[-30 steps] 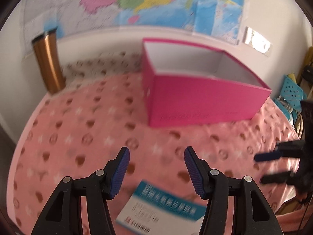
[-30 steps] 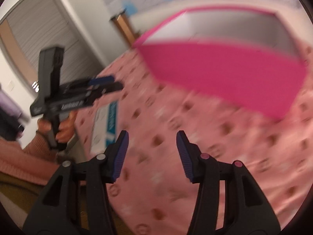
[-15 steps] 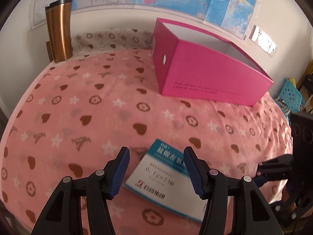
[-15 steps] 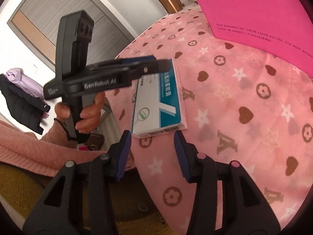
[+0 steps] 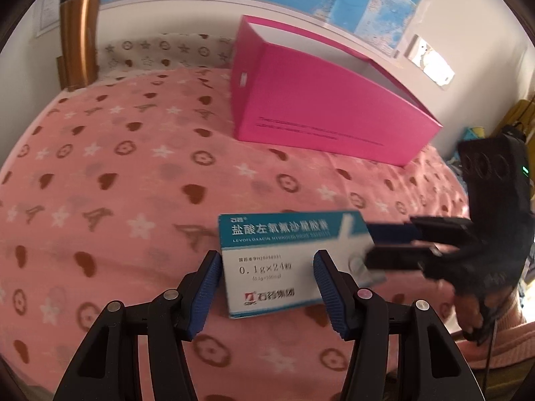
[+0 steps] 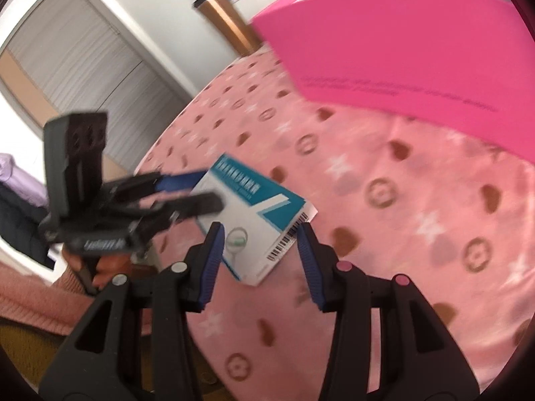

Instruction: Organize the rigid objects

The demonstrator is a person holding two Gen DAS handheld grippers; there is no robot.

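Flanking 1 medicine box [image 5: 284, 260] – 2 parted tools.

"0.1g×24" on medicine box [image 5: 267, 267]

Your white-and-teal medicine box [image 5: 284, 260] lies flat on the pink patterned blanket [image 5: 133, 173], printed face up, barcode on one end flap. Beyond it, well apart, your open-topped magenta storage box [image 5: 327, 117] stands upright; motion blur leaves its contents, if any, unreadable.
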